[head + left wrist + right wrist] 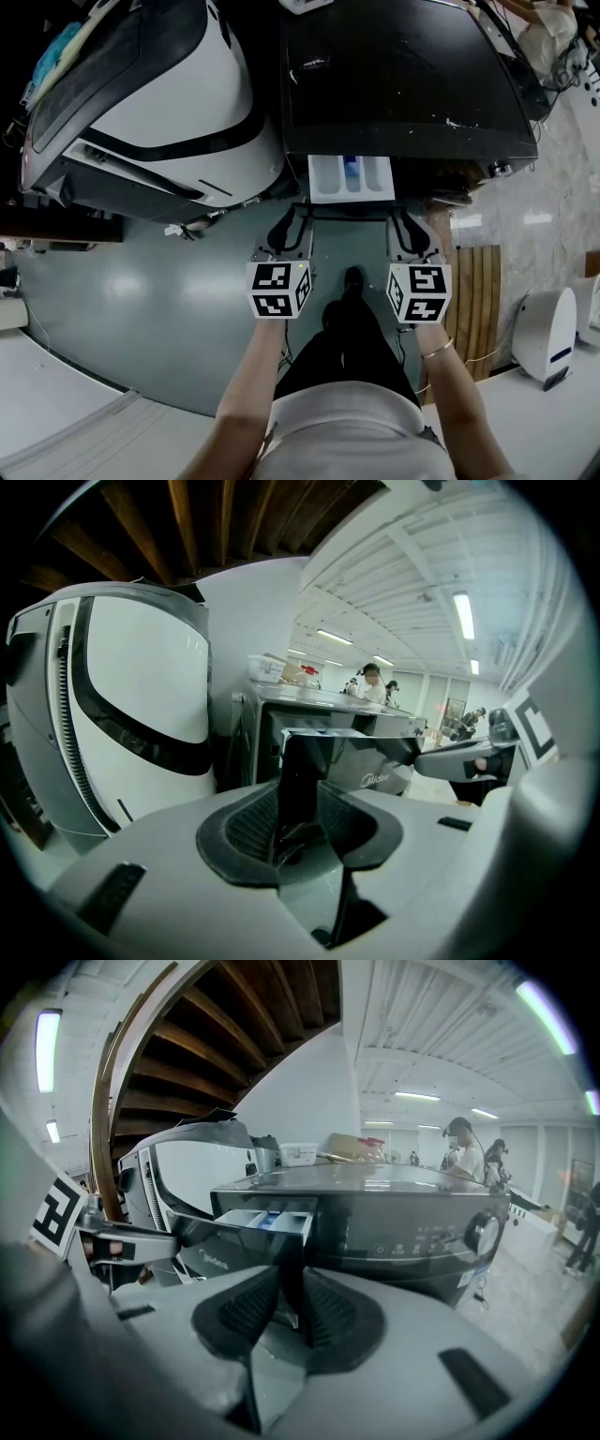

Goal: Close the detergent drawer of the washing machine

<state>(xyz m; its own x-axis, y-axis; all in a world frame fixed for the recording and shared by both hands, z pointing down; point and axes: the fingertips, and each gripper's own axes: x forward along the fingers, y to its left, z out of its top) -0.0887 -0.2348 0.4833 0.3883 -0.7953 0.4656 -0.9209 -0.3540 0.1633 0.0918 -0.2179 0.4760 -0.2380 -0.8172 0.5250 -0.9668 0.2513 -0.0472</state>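
Head view, washing machine (403, 84): black, seen from above, with a rounded white appliance (169, 103) just to its left.
Head view, detergent drawer (351, 178): pulled out of the machine's front; a white tray with a blue compartment in the middle.
Head view, left gripper (292, 220): near the drawer's left corner, not touching it.
Head view, right gripper (405, 223): near the drawer's right corner, also clear of it.
Head view, shoe (353, 279): on the grey floor (141, 309), between the two marker cubes.
Left gripper view, tongs (300, 803): released, pads a narrow gap apart, nothing between them.
Left gripper view, detergent drawer (323, 747): its dark front juts out straight ahead.
Right gripper view, tongs (291, 1302): released, a slim gap, nothing gripped.
Right gripper view, detergent drawer (262, 1222): open, ahead and slightly left; the control dial (483, 1232) is far right.
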